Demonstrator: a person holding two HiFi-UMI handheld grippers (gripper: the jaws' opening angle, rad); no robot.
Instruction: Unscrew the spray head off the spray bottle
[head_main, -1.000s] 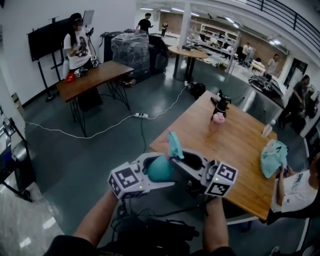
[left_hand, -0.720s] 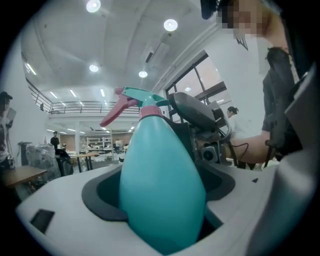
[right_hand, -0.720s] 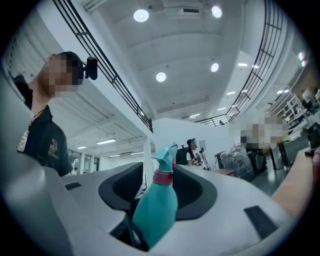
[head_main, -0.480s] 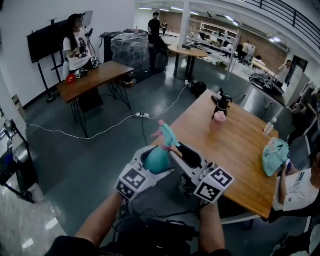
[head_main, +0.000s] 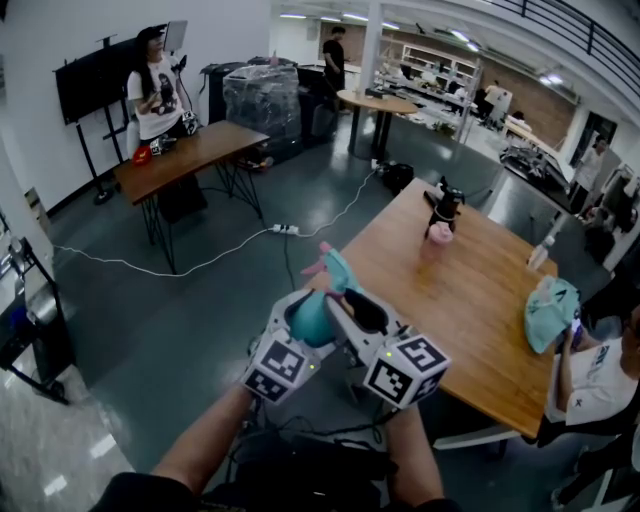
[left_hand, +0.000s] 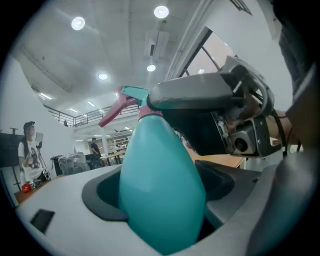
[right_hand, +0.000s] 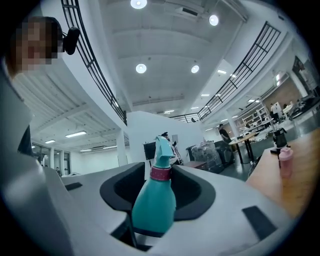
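Observation:
The teal spray bottle (head_main: 310, 318) is held in the air in front of me, off the table's near corner. In the left gripper view its body (left_hand: 160, 185) fills the gap, and my left gripper (left_hand: 161, 220) is shut on it. The spray head (right_hand: 162, 146) with its pink collar (right_hand: 161, 173) points away from me. My right gripper (right_hand: 159, 210) comes in from the right (head_main: 340, 298). Its jaws have just been closing a little around the neck, and a thin gap shows beside the collar. The pink trigger (left_hand: 112, 114) sticks out past the right jaw.
A wooden table (head_main: 480, 300) lies ahead on the right. On it are a pink-topped bottle (head_main: 437, 237) and a teal cloth (head_main: 548, 312). A person (head_main: 598, 378) sits at its right edge. A cable and power strip (head_main: 283, 231) cross the floor. Another table (head_main: 190, 152) stands far left.
Both marker cubes have drawn closer together and sunk slightly. The grippers have swung to point more forward, and the bottle has shifted with them, its head farther from me.

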